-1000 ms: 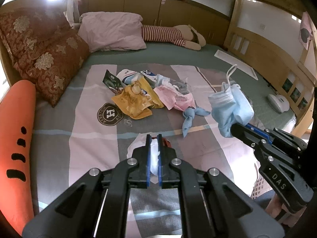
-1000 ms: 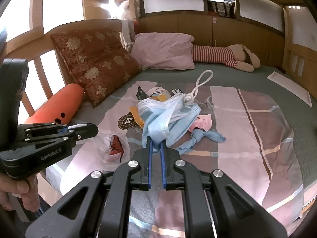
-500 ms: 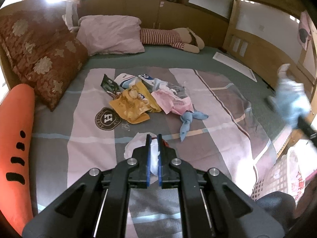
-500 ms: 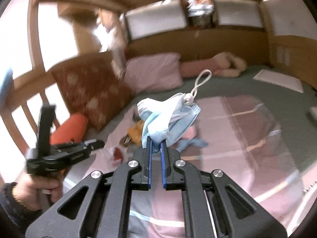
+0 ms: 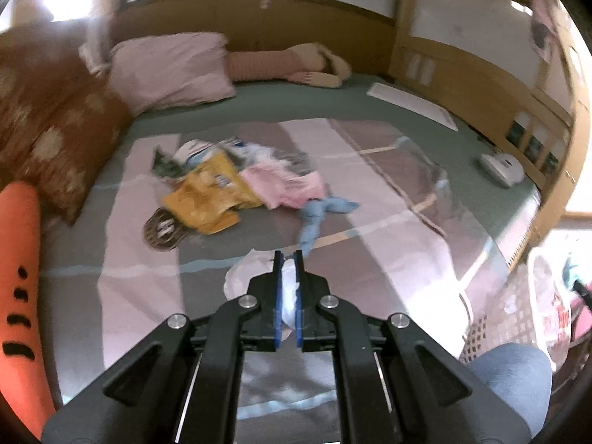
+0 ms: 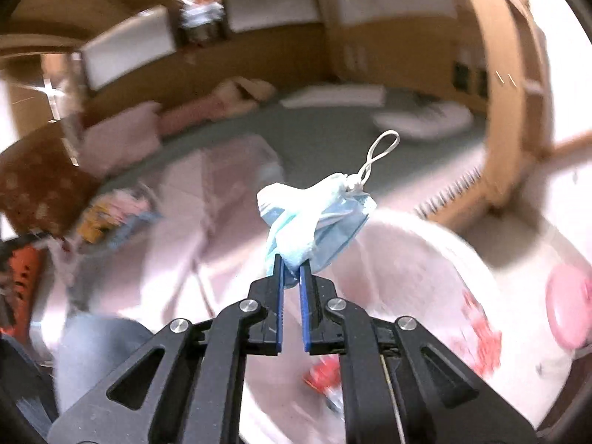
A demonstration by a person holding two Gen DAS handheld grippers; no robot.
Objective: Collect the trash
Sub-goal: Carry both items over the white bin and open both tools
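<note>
My right gripper [image 6: 290,261] holds a bundle of blue face masks [image 6: 314,222] at its fingertips, an ear loop sticking up. Its jaws are opening, and the masks are still between the pads. It hangs over a white trash bag with red print [image 6: 425,277] beside the bed. My left gripper [image 5: 288,255] is shut on the rim of a small white plastic bag [image 5: 248,270] lying on the blanket. Farther up the bed lies a trash pile: a yellow wrapper [image 5: 211,199], pink paper [image 5: 285,185] and a blue rag [image 5: 318,214].
Brown cushions [image 5: 48,137], a pink pillow [image 5: 170,70] and an orange bolster [image 5: 18,259] line the left and head of the bed. A white latticed basket [image 5: 495,318] holds the trash bag at the bed's right side. A person's jeans-clad knee [image 5: 510,373] is beside it.
My right gripper swung the masks from above the bed's trash pile off to the bedside, over the white trash bag, and its jaws parted a little. The left gripper shifted slightly, still holding the white bag.
</note>
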